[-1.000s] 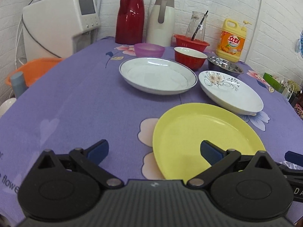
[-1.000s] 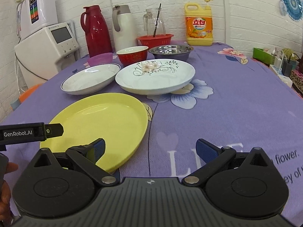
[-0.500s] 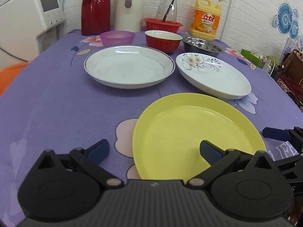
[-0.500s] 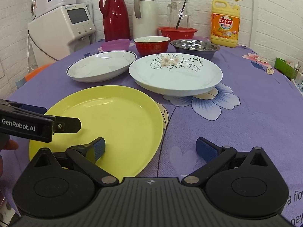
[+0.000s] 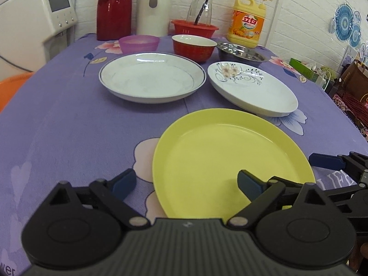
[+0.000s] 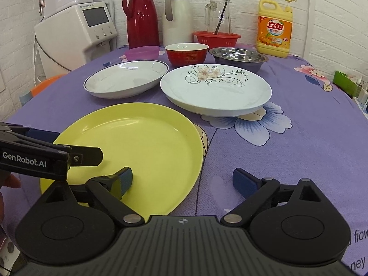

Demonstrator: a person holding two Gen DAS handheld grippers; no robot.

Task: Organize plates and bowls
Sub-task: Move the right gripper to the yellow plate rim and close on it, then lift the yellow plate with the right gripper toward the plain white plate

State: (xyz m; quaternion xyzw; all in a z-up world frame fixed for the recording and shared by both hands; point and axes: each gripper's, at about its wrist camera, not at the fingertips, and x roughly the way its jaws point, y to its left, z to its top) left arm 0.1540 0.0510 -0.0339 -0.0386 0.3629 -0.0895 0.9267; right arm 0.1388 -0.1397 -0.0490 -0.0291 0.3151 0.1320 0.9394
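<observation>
A yellow plate [image 5: 220,158] [image 6: 142,151] lies nearest on the purple tablecloth. Behind it sit a blue-rimmed white plate [image 5: 151,78] [image 6: 126,78] and a flower-patterned white plate [image 5: 250,89] [image 6: 216,87]. Further back stand a purple bowl [image 5: 139,43] [image 6: 142,53], a red bowl [image 5: 193,47] [image 6: 186,53] and a steel bowl [image 5: 241,54] [image 6: 238,57]. My left gripper [image 5: 187,182] is open, straddling the yellow plate's near left rim. My right gripper [image 6: 182,179] is open over its right rim. Both are empty.
At the back stand a red thermos [image 6: 140,16], a white thermos [image 6: 176,18], a red basket [image 6: 216,39] with a glass jug [image 6: 217,17], and a yellow detergent bottle [image 6: 274,30]. A white water dispenser [image 6: 76,30] stands left. An orange stool [image 5: 11,87] sits beyond the table's left edge.
Both grippers have moved in over the yellow plate and the views have swung toward it. Both stay open; no dish has moved.
</observation>
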